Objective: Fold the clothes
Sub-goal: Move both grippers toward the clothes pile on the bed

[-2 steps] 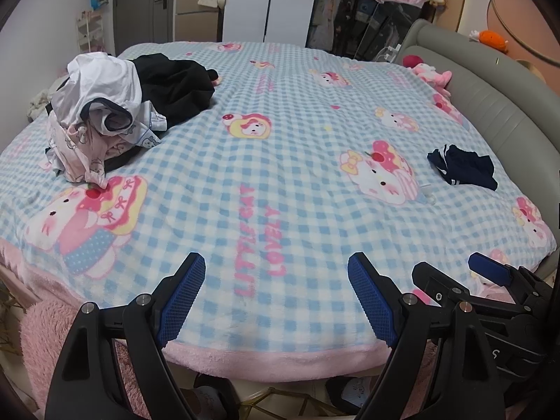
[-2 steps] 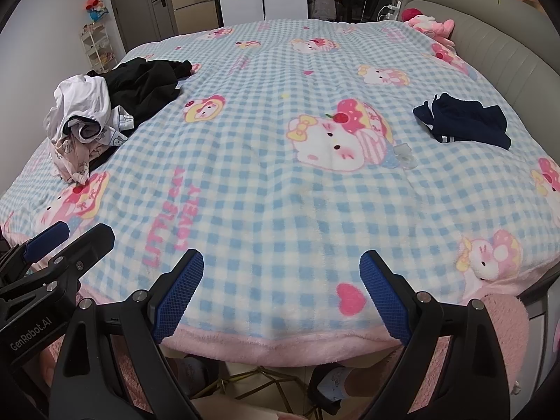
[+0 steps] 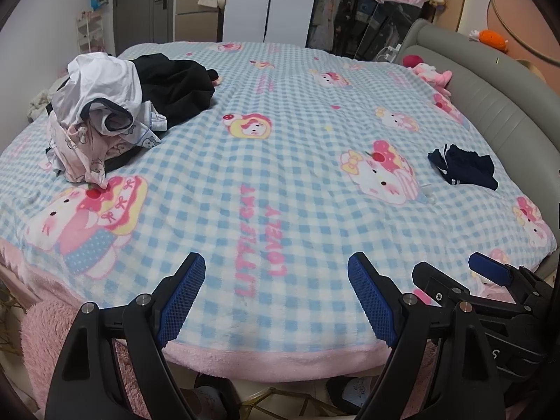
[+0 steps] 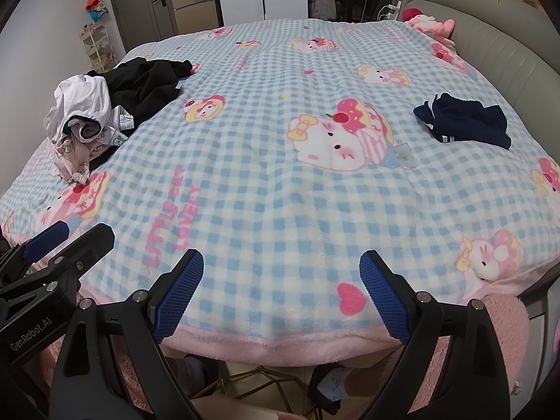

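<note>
Pile of clothes (image 3: 101, 119) hides its lower garments; slippers (image 4: 332, 381) under the bed edge partly hidden.

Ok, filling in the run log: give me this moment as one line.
stage: not started | left claw: open, empty | right claw: open, empty | clothes pile: untouched | navy garment: lying apart

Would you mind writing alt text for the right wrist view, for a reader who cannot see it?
The open right gripper, holding nothing, hovers over the near edge of a bed with a blue checked cartoon-cat blanket. A pile of unfolded clothes lies far left, a dark navy garment right, and the left gripper shows at lower left.
</note>
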Demonstrator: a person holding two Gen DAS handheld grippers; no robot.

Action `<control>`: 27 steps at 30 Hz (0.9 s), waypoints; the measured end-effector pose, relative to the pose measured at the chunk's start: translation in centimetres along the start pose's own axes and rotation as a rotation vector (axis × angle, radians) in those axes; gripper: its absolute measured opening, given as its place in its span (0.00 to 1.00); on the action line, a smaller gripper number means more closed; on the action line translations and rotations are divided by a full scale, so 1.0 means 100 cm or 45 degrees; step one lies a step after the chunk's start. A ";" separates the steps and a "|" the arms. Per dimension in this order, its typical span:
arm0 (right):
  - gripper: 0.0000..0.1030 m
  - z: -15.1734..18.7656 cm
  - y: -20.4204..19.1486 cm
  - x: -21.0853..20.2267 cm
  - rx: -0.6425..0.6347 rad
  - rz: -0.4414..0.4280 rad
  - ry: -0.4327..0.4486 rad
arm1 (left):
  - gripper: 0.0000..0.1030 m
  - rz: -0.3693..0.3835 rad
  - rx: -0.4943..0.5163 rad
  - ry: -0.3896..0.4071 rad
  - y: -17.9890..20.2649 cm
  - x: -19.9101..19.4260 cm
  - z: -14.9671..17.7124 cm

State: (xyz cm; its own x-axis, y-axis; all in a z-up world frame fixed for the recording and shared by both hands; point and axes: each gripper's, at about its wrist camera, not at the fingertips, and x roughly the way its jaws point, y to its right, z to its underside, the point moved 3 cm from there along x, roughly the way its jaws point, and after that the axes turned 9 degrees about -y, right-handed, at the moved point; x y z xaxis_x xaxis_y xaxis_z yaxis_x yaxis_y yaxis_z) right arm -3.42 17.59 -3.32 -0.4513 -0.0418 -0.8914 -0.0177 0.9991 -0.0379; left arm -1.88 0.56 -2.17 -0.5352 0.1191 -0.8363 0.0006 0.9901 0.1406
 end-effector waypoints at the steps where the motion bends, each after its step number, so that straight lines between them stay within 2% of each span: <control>1: 0.90 -0.001 -0.001 0.000 0.000 -0.002 0.000 | 0.83 -0.001 0.001 0.001 0.001 0.000 0.000; 8: 0.90 -0.002 -0.007 0.005 -0.009 -0.019 -0.005 | 0.83 0.001 0.003 -0.006 -0.005 0.003 0.002; 15: 0.90 -0.022 -0.030 0.013 -0.105 -0.135 -0.018 | 0.83 0.019 -0.055 0.015 -0.032 -0.006 -0.012; 17: 0.90 -0.034 -0.044 0.016 -0.148 -0.194 -0.023 | 0.83 0.008 -0.079 0.035 -0.045 -0.009 -0.020; 21: 0.90 -0.061 -0.079 0.014 -0.273 -0.200 0.046 | 0.83 -0.036 -0.160 0.091 -0.083 -0.011 -0.039; 27: 0.90 -0.106 -0.145 0.032 -0.391 -0.242 0.067 | 0.81 -0.150 -0.381 0.151 -0.164 0.016 -0.076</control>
State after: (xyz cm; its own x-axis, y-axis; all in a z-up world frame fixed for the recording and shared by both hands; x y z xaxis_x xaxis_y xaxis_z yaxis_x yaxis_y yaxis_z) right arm -14.07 2.94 -0.78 -0.4591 -0.2347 -0.8568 -0.3690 0.9277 -0.0564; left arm -9.18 -16.07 -1.78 -0.6113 -0.0219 -0.7911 -0.3056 0.9286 0.2104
